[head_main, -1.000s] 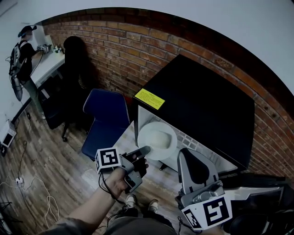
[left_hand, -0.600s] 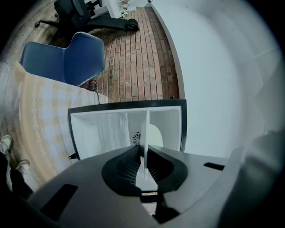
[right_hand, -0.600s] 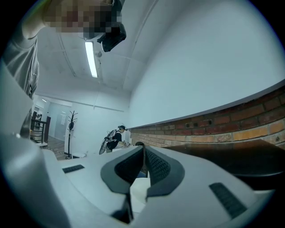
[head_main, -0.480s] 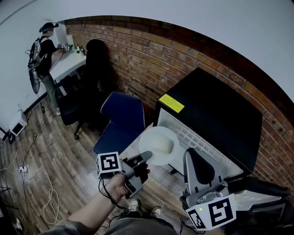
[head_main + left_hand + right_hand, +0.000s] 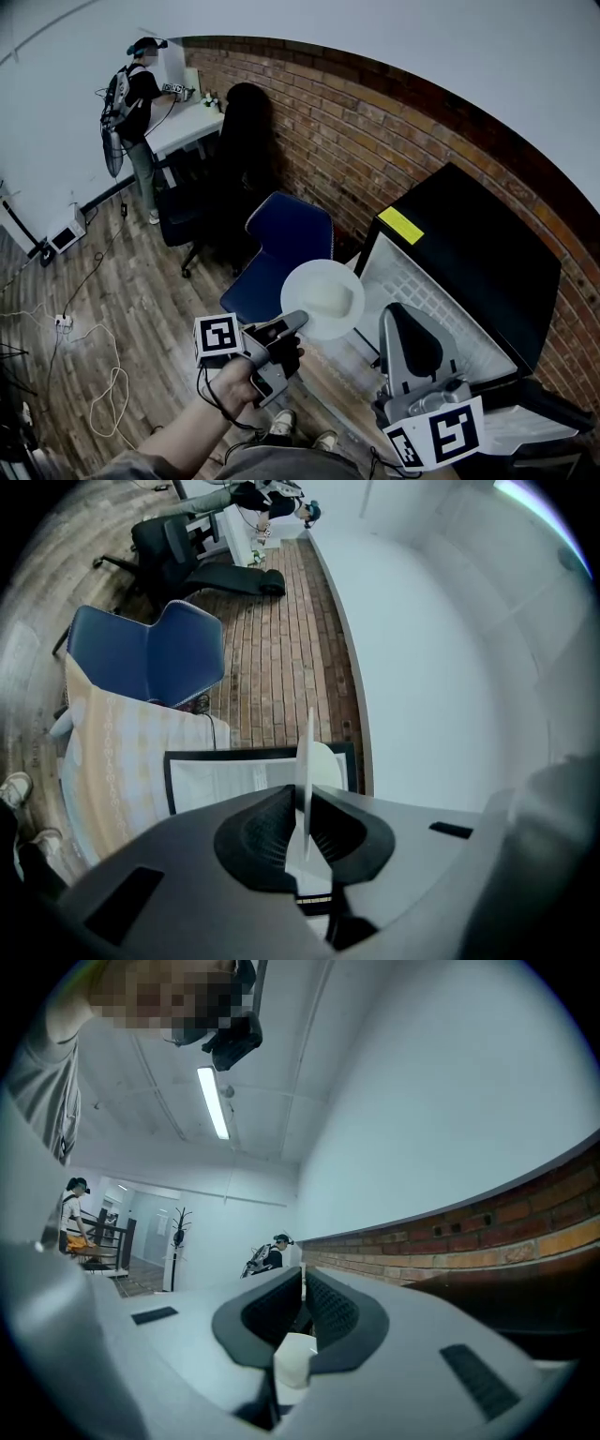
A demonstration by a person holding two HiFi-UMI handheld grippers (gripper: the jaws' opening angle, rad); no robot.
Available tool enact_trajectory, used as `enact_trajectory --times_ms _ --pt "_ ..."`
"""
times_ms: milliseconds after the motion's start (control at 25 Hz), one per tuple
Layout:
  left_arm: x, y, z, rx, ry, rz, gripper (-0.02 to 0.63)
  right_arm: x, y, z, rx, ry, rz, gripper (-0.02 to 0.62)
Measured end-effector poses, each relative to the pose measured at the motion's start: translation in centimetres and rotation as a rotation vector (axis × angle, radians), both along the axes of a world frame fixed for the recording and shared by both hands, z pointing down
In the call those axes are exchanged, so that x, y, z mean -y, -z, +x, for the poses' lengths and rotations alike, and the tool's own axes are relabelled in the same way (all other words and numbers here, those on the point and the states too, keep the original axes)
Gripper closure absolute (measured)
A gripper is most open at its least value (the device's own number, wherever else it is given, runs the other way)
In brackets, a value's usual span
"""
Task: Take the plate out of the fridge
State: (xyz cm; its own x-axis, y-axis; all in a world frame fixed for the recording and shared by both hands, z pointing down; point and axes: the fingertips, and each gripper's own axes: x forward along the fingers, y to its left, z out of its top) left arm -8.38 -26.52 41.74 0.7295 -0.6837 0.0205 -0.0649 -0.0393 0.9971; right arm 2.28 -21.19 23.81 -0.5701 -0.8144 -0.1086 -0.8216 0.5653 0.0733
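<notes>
A white round plate (image 5: 323, 298) hangs in the air left of the black mini fridge (image 5: 478, 253), above the floor. My left gripper (image 5: 296, 322) is shut on the plate's near rim. In the left gripper view the plate (image 5: 307, 752) stands edge-on between the pads, with the left gripper (image 5: 304, 829) clamped on it. My right gripper (image 5: 403, 321) hovers in front of the fridge's open white inside (image 5: 422, 295). In the right gripper view the right gripper (image 5: 303, 1309) has its jaws together with nothing between them.
A blue chair (image 5: 286, 248) stands just beyond the plate, and a black office chair (image 5: 202, 211) is behind it by the brick wall (image 5: 375, 141). A person (image 5: 131, 103) stands at a white desk (image 5: 183, 122) at the back left. Cables (image 5: 89, 370) lie on the wood floor.
The plate and my left gripper have come away from the fridge opening, leftward and up. The right gripper has backed off too. The fridge now sits further right in the head view.
</notes>
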Motion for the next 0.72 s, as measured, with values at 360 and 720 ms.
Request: enact_trajectory --times_ms 360,720 --pt "-1.5 -0.3 -5.3 0.011 0.098 0.002 0.566 0.2 -1.1 -4.5 -0.006 0.102 -0.016 0.563" --pt "-3.0 -1.3 -8.8 0.008 0.151 -0.001 0.566 0.6 -3.9 -8.5 -0.036 0.181 -0.068 0.563"
